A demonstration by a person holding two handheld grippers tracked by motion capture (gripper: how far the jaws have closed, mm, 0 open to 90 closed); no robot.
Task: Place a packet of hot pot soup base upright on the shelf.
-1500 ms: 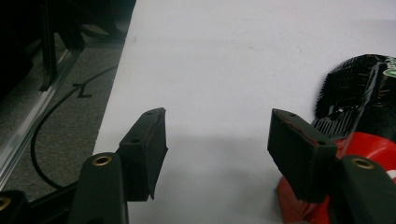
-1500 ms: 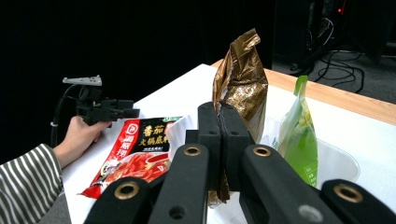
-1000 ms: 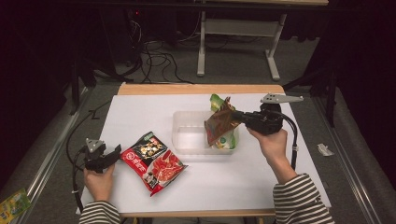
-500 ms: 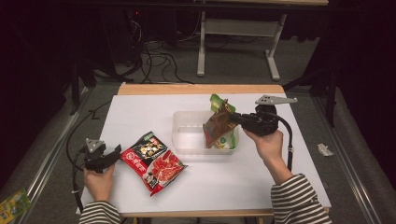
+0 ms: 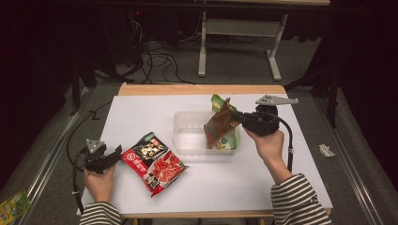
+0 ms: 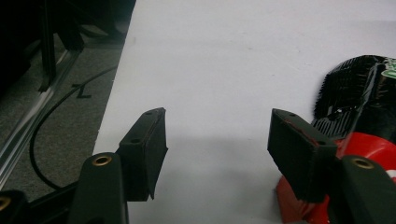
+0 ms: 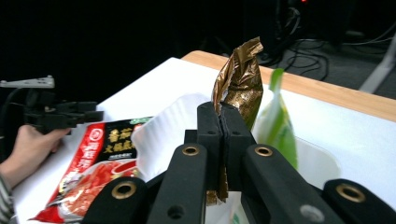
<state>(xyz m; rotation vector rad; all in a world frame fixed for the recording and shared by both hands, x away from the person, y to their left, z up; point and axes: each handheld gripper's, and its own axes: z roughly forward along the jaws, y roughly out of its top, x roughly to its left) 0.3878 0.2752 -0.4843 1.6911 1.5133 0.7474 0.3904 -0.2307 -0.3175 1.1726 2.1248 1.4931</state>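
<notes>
Seen from the high view, the right tool (image 5: pixel 237 117) pinches a brown-gold packet (image 5: pixel 219 126) and holds it tilted over a clear plastic tub (image 5: pixel 187 136) on the white surface (image 5: pixel 234 178), a green packet (image 5: pixel 219 102) just behind it, while the left tool (image 5: pixel 112 153) rests beside a red noodle packet (image 5: pixel 155 161). Left gripper view: the left tool (image 6: pixel 217 140) has its jaws spread over bare surface, the red noodle packet (image 6: pixel 359 116) touching one jaw. Right gripper view: the right tool (image 7: pixel 220 121) has its jaws pressed together on the brown-gold packet (image 7: pixel 240 79), which stands upright above the tub (image 7: pixel 159 135).
</notes>
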